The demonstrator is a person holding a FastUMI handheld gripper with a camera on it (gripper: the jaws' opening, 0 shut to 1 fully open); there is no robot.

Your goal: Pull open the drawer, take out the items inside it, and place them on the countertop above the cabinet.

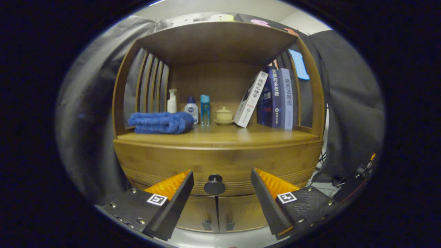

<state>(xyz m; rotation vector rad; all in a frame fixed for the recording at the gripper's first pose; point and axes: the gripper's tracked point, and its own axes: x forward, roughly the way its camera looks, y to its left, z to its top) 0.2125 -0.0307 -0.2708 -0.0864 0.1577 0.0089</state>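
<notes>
A wooden cabinet faces me with its drawer closed under the countertop. A round dark knob sits at the middle of the drawer front. My gripper stands open, one finger on each side of the knob and not touching it. The knob lies between the fingertips or just beyond them. The drawer's contents are hidden.
On the countertop lie a folded blue towel, a white pump bottle, a small white bottle, a blue bottle, a lidded cup on a saucer and three books. Two small doors sit below the drawer.
</notes>
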